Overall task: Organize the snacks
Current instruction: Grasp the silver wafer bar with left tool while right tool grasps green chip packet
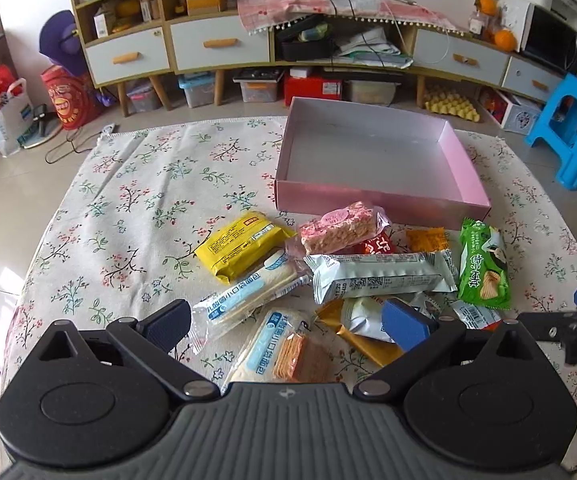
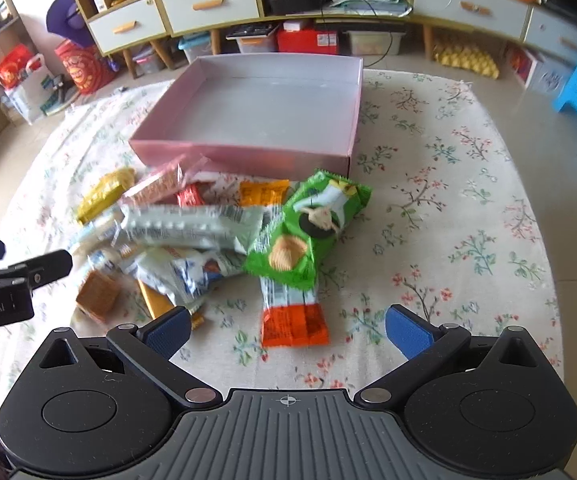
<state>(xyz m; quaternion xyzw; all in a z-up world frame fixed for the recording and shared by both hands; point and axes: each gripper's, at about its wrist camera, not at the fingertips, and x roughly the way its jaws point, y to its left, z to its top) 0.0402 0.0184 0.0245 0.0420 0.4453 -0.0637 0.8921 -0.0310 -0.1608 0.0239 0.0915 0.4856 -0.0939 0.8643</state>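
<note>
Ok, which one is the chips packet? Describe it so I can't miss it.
Start at the pink box on the floral tablecloth. The snack pile lies in front of it, and the green chips packet sits at its right edge. It's the only bright green wrapper, printed with ridged chips.

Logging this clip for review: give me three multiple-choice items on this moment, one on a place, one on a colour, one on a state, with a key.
1. Where is the pink box relative to the snack pile?
A. Behind it, farther from the cameras
B. Under it
C. On the floor

2. What colour is the chip packet at the pile's right edge?
A. Purple
B. Green
C. Black

3. How is the right gripper?
A. Shut on a packet
B. Open, holding nothing
C. Inside the box

Key: 1 A, the box sits beyond the pile on the floral tablecloth. 2 B, its wrapper is bright green. 3 B, its blue pads stand wide apart over the orange-ended packet, gripping nothing.
</note>
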